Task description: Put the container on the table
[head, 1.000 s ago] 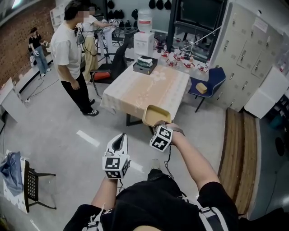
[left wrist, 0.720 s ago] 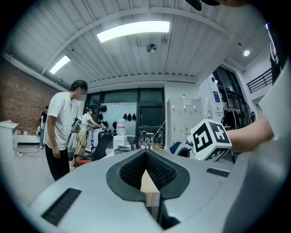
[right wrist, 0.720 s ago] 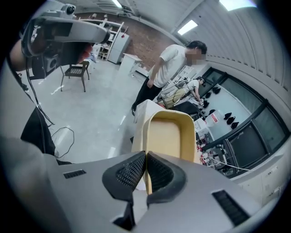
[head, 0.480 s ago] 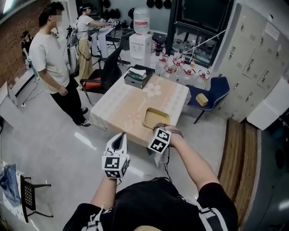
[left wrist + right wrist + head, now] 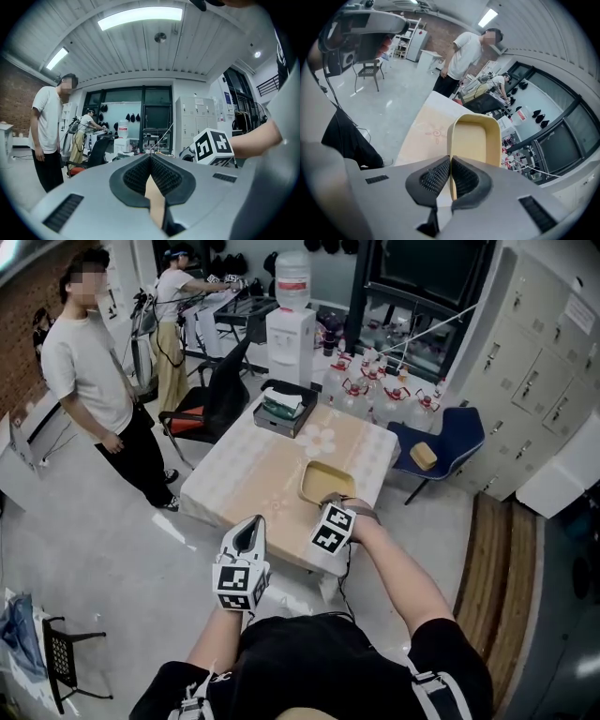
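My right gripper (image 5: pixel 330 503) is shut on the near rim of the tan, shallow rectangular container (image 5: pixel 326 481). The container is over the near right part of the beige-clothed table (image 5: pixel 258 474); I cannot tell whether it touches the cloth. In the right gripper view the right gripper (image 5: pixel 450 160) pinches the rim of the container (image 5: pixel 476 139), its inside empty, with the table (image 5: pixel 431 133) below. My left gripper (image 5: pixel 249 532) is shut and holds nothing, level before the table's front edge. In the left gripper view the left gripper (image 5: pixel 150 158) has its pads together.
A dark box (image 5: pixel 286 407) with green items sits on the table's far corner. A person in a white T-shirt (image 5: pixel 86 371) stands left of the table. Beyond it are a black chair (image 5: pixel 208 399), a water dispenser (image 5: pixel 291 329), several bottles (image 5: pixel 384 381) and a blue chair (image 5: pixel 441 442).
Both grippers have travelled forward to the table. The container, earlier short of the table's near edge, is now over the tabletop. Both grippers stay shut.
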`<state>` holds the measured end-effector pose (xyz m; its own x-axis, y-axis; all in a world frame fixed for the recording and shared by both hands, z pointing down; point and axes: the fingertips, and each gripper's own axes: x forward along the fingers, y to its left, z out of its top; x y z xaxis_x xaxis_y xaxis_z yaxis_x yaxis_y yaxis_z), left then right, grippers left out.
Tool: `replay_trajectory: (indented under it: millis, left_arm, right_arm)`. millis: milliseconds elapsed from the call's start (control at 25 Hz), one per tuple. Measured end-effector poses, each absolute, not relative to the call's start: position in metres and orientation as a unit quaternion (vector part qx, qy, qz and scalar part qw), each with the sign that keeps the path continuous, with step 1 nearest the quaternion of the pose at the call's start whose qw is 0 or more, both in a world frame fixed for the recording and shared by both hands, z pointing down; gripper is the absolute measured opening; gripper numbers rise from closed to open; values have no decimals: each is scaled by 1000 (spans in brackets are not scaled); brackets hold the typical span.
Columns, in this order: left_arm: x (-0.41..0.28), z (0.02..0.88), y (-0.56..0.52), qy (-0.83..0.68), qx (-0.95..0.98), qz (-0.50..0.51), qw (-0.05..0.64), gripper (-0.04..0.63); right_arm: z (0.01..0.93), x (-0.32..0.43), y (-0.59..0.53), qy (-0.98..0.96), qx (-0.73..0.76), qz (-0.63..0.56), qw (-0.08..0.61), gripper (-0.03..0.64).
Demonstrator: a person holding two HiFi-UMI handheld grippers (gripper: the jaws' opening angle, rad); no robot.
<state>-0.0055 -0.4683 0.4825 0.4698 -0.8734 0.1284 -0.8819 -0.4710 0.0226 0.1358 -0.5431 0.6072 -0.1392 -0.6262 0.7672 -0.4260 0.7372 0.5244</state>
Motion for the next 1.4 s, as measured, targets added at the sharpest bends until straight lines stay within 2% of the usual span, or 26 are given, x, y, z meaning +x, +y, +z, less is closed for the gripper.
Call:
replay_trajectory:
  millis: [680,1000,1400]
  left_arm:
    - [-24,490,-566,-516,854,52,47,12]
    - [-27,495,-579,-526,847,57,51,12]
    - [-32,494,-590,-532,844,60,48,12]
  right_arm:
    - [690,155,-677,-710,369,-55,597,29]
    - [743,175,-690,-698,368,-10,614,29]
    - [782,180,-691,-679,346,-21,647,31]
